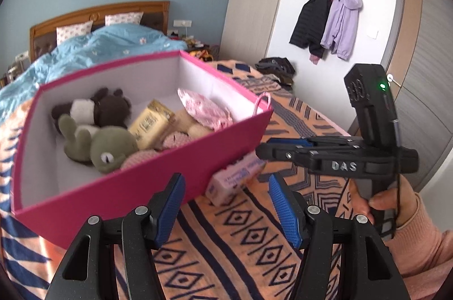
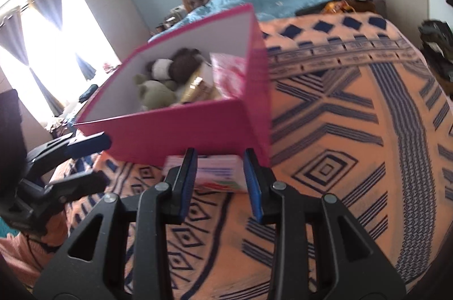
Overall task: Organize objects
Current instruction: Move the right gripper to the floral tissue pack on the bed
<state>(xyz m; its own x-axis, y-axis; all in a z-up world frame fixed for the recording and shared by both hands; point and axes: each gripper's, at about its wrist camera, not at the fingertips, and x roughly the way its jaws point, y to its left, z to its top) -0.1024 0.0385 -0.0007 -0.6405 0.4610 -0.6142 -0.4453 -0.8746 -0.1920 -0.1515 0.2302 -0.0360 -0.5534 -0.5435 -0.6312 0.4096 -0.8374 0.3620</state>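
the right gripper [image 2: 220,181] had its jaws apart around the tissue pack [image 2: 218,172] beside the pink box [image 2: 184,130] on the bed [image 2: 354,130]; best to close squarely. the left gripper [image 1: 226,209] hung with jaws apart.

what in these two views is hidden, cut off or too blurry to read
- Tissue pack: left wrist view, its far end hidden behind the pink box; print blurred.
- Same pack in the right wrist view: sides covered by the right gripper fingers, so contact cannot be told.
- Yellow packet: label too blurred to read.
- Pink knitted item: mostly hidden by the box wall.
- Left gripper: base cut off by the bottom edge.
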